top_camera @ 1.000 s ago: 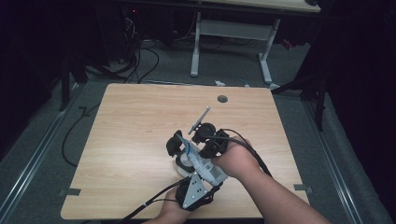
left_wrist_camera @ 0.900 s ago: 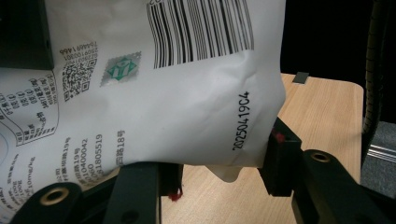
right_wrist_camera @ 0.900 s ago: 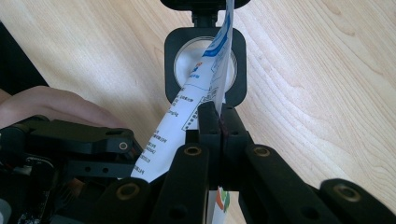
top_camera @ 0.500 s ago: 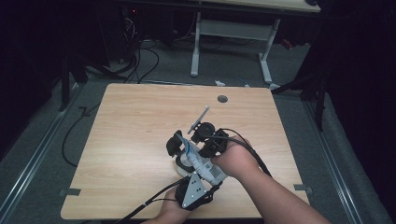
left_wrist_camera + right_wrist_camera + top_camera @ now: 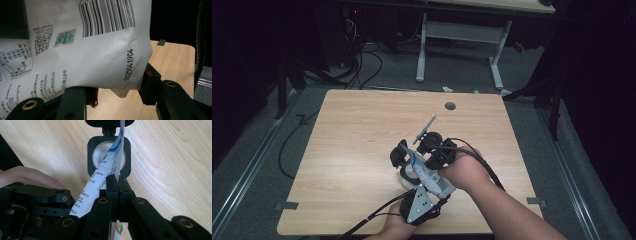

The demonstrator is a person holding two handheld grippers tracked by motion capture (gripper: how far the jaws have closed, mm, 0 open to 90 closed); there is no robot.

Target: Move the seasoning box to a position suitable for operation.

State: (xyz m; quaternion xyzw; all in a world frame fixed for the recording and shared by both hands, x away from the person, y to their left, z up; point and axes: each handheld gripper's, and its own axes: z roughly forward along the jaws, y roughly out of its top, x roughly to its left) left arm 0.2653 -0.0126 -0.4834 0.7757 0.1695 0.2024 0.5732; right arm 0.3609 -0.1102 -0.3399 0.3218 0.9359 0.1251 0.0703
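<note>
A white printed pouch (image 5: 95, 50) with a barcode and a date code hangs between my left gripper's (image 5: 117, 92) black jaws, whose pads press its lower edge. In the high view that gripper (image 5: 412, 162) points away from the person over the table's front middle, with the pouch (image 5: 424, 175) in it. My right gripper (image 5: 117, 182) is shut on the pouch's thin edge (image 5: 115, 152), which rises edge-on past its jaws. In the high view it (image 5: 429, 145) reaches in from the right hand (image 5: 462, 172). A thin grey strip (image 5: 424, 129) sticks up beyond both grippers.
The wooden table (image 5: 362, 150) has a round cable hole (image 5: 450, 106) near its far edge. Tape marks sit at its front corners. Behind it stand white desk legs (image 5: 422, 50), with cables (image 5: 362, 65) on the grey floor. Gripper cables trail off the front edge.
</note>
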